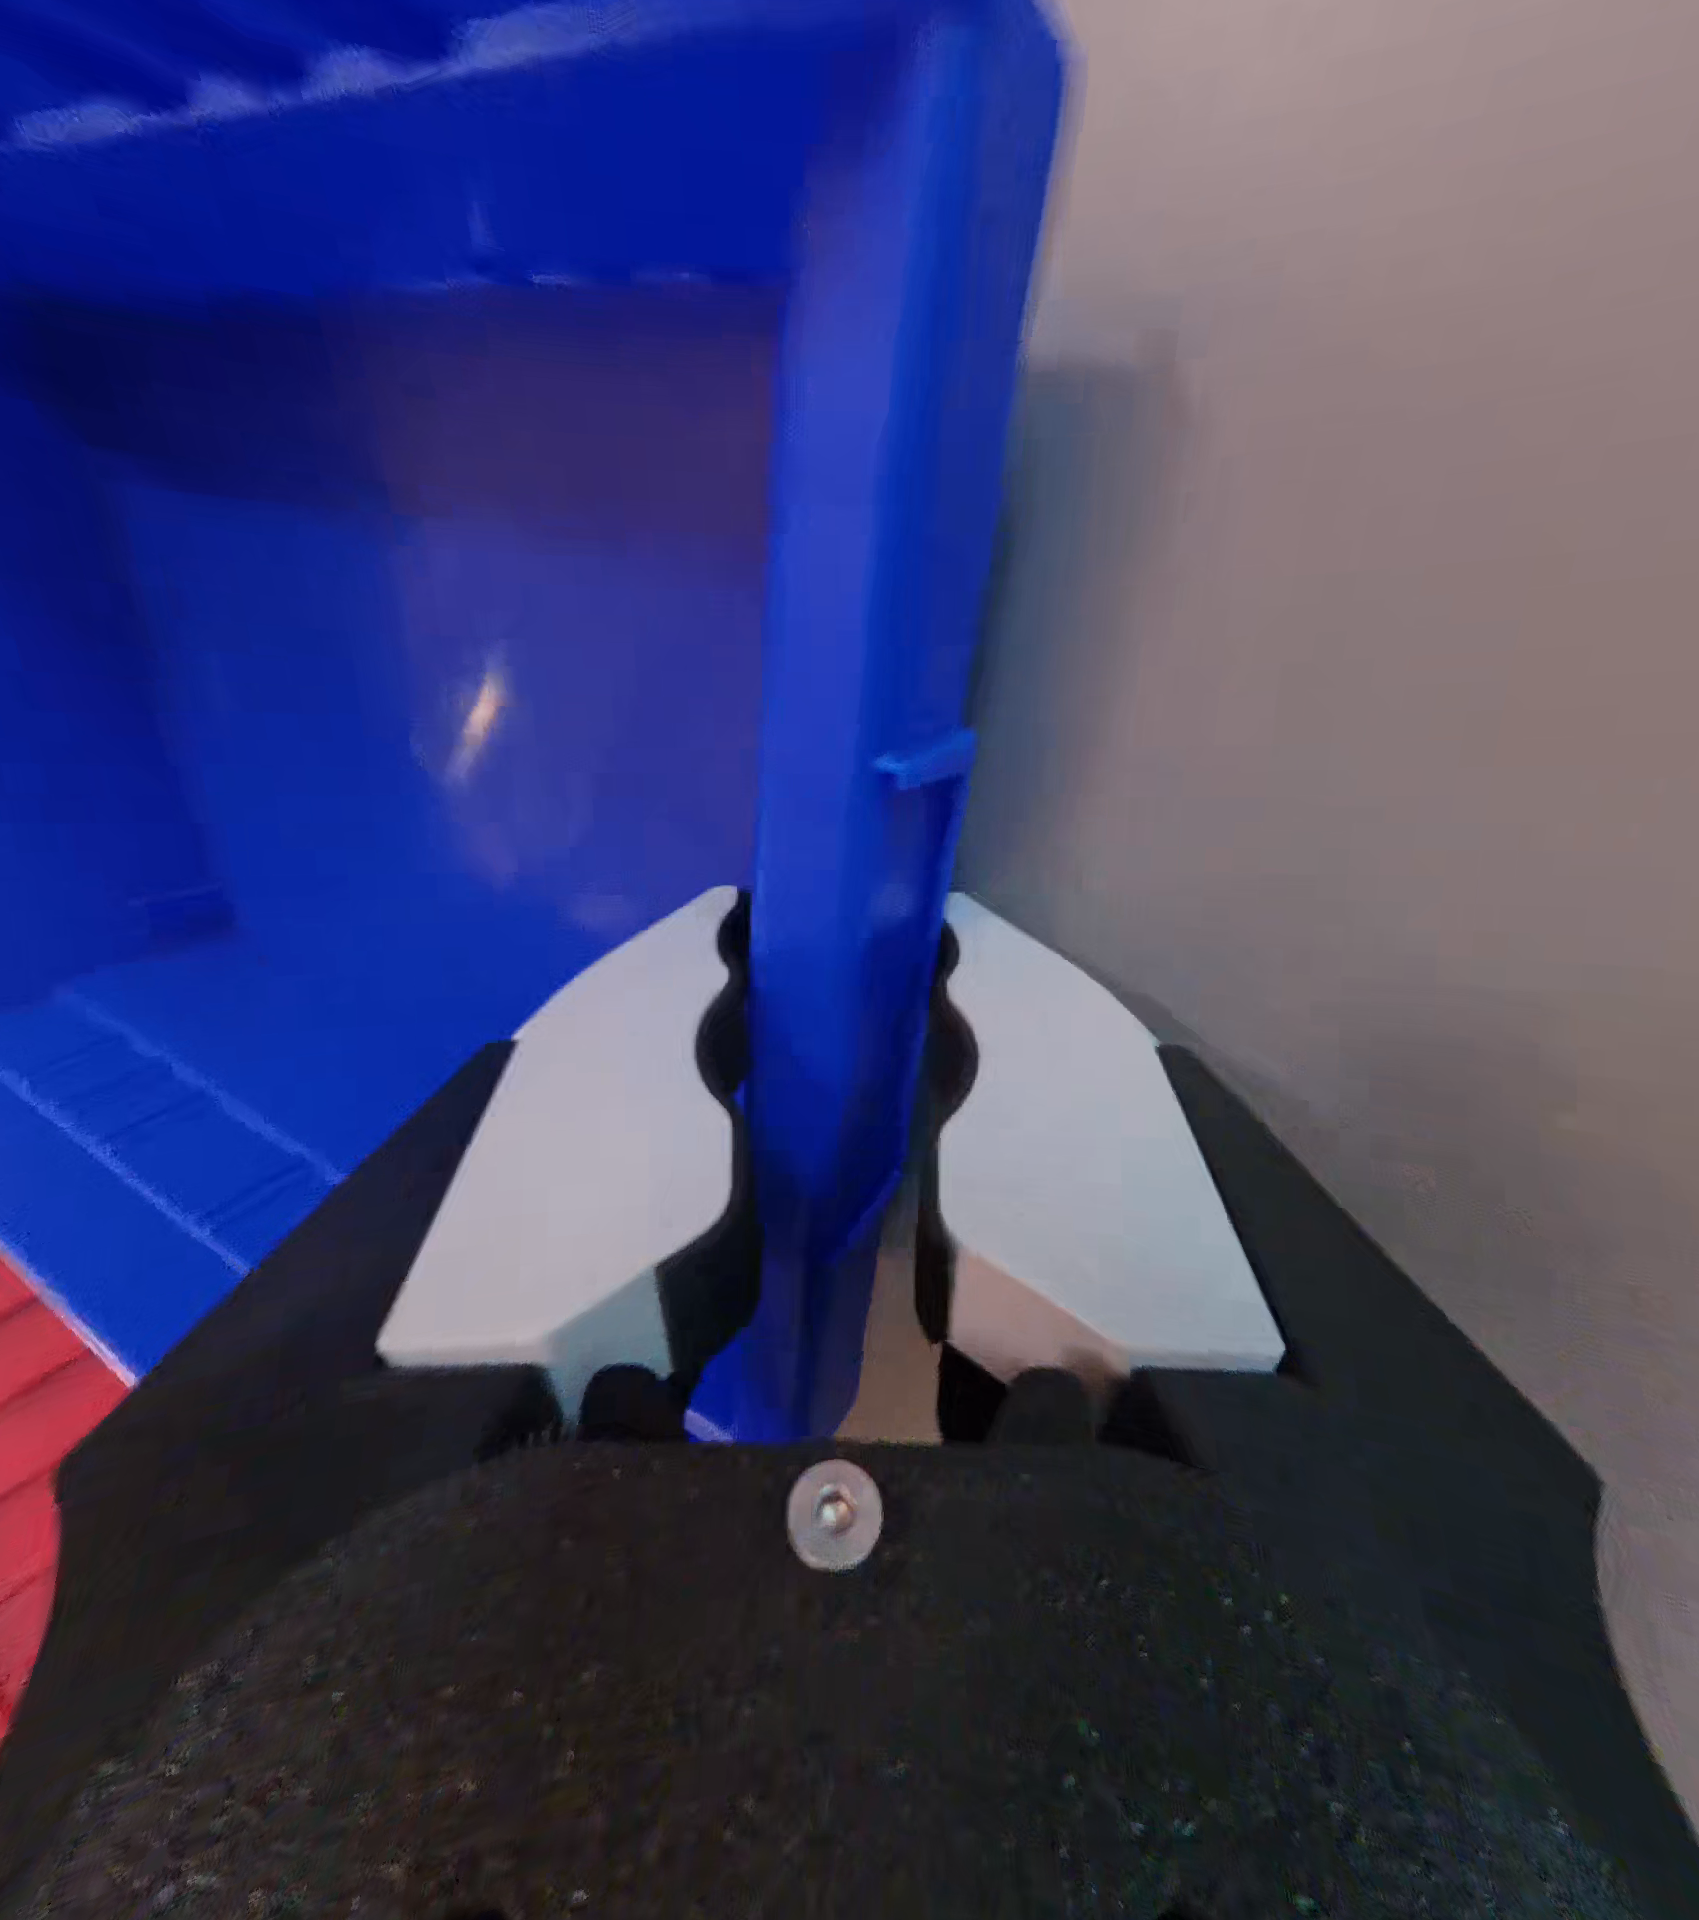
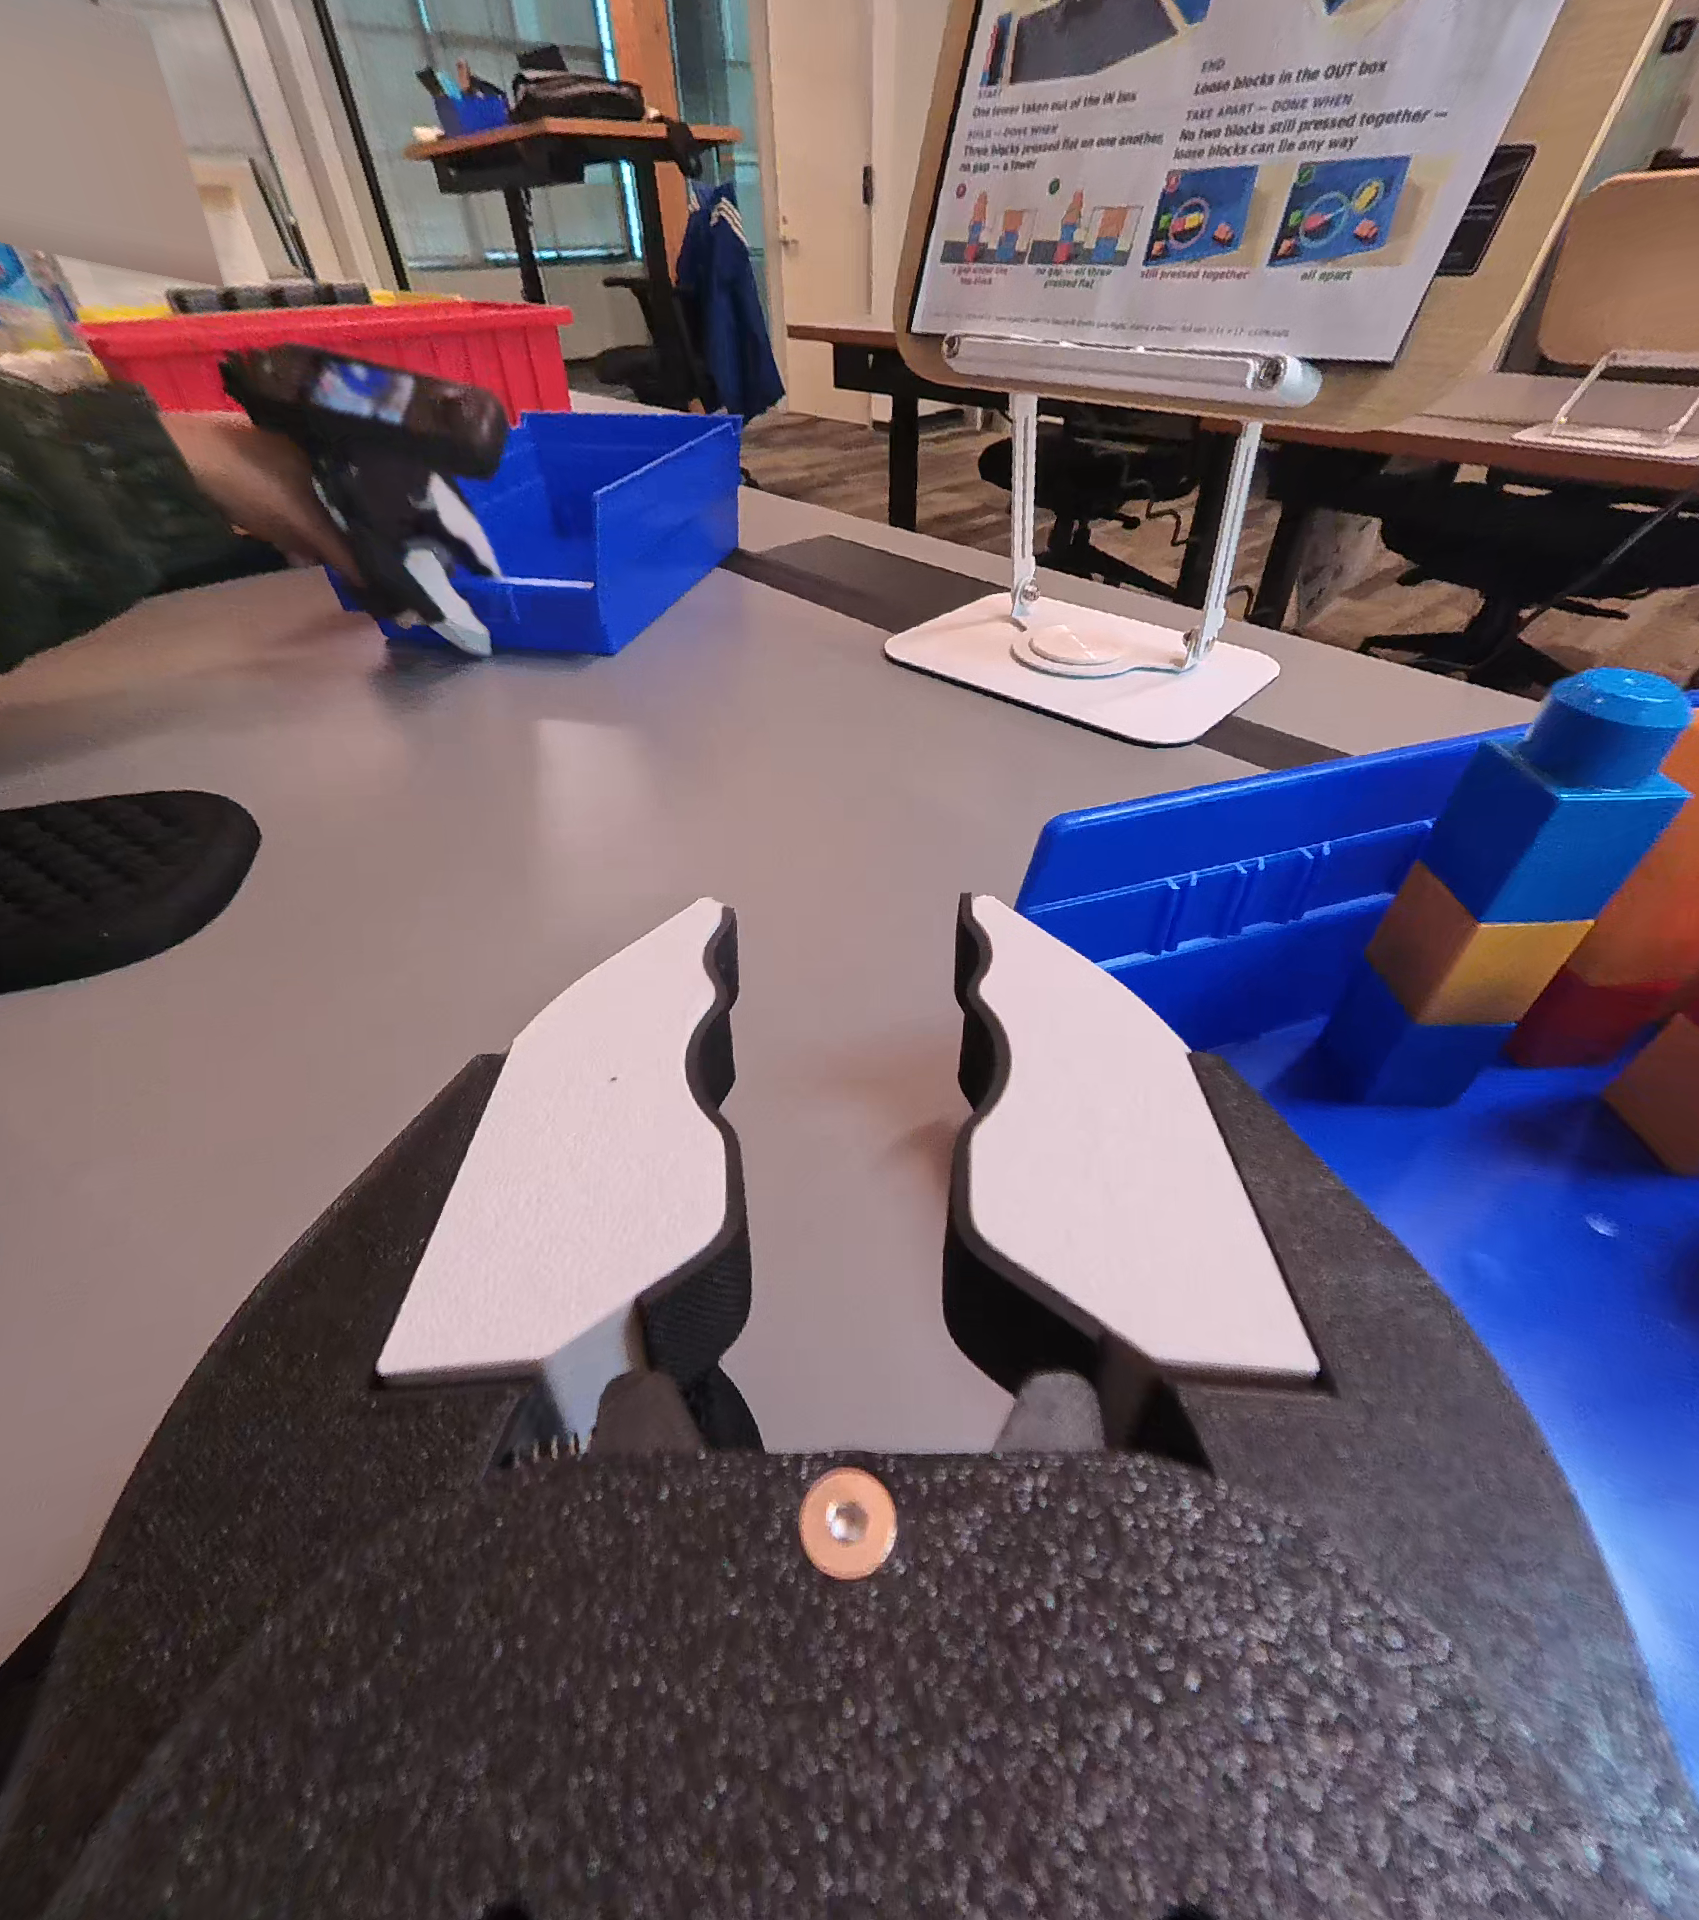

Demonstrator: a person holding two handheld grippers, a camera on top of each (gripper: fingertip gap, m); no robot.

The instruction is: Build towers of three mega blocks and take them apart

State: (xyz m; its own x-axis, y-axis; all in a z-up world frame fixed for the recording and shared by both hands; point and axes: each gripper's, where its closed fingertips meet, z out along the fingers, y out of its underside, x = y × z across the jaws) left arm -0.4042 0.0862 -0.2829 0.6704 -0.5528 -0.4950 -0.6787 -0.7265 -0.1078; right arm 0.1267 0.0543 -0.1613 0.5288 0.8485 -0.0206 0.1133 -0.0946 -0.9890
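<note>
blue bin [image 1: 305, 623]: motion-blurred | block towers [image 2: 1655, 935]: cropped right edge

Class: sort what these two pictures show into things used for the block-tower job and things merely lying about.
Belong to the job:
block towers
near blue bin
far blue bin, wall clamped by the left gripper
right gripper, open

Lying about:
red bin
sheet stand
black mat

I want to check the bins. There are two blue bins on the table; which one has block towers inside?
The blue bin beside the right gripper holds the towers. The far blue bin, whose wall the left gripper is clamping, shows no blocks.
</note>
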